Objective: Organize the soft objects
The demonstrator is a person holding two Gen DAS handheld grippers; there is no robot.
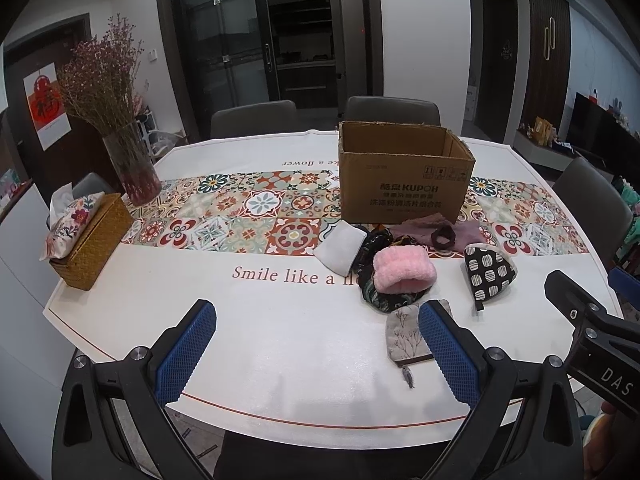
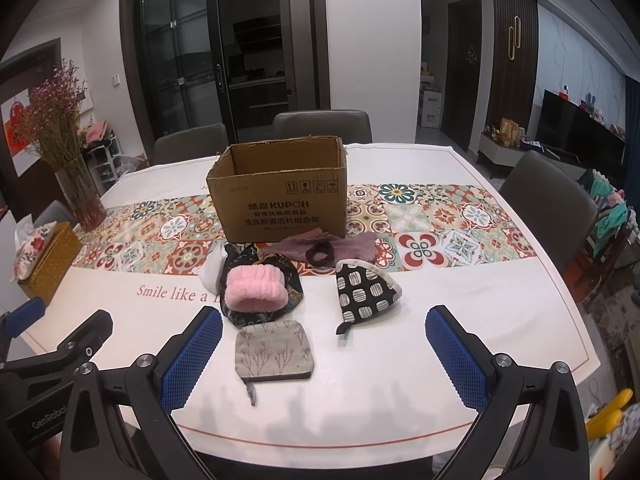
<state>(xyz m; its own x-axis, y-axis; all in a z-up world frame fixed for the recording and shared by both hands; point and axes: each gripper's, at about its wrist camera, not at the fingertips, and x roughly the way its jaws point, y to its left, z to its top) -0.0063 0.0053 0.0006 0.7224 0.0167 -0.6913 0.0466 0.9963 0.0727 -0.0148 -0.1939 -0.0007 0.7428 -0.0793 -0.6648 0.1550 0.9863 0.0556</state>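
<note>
A vase of dried flowers (image 1: 120,128) and a tissue box (image 1: 90,236) stand at ten o'clock of the table (image 1: 280,340), an open cardboard box (image 2: 280,196) at twelve. Both the left gripper (image 1: 316,344) and right gripper (image 2: 322,350) are spread wide, empty. Between the right gripper's fingers lies one grey pouch (image 2: 274,350); beyond at twelve, one pink band (image 2: 255,288), one dotted pouch (image 2: 366,288), one purple cloth (image 2: 320,248).

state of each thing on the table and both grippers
cardboard box: upright, open top
pink fluffy band: lying on dark patterned cloth
grey pouch: flat, nearest
black-and-white mitt: lying apart
left gripper: open, holding nothing
right gripper: open, holding nothing
</note>
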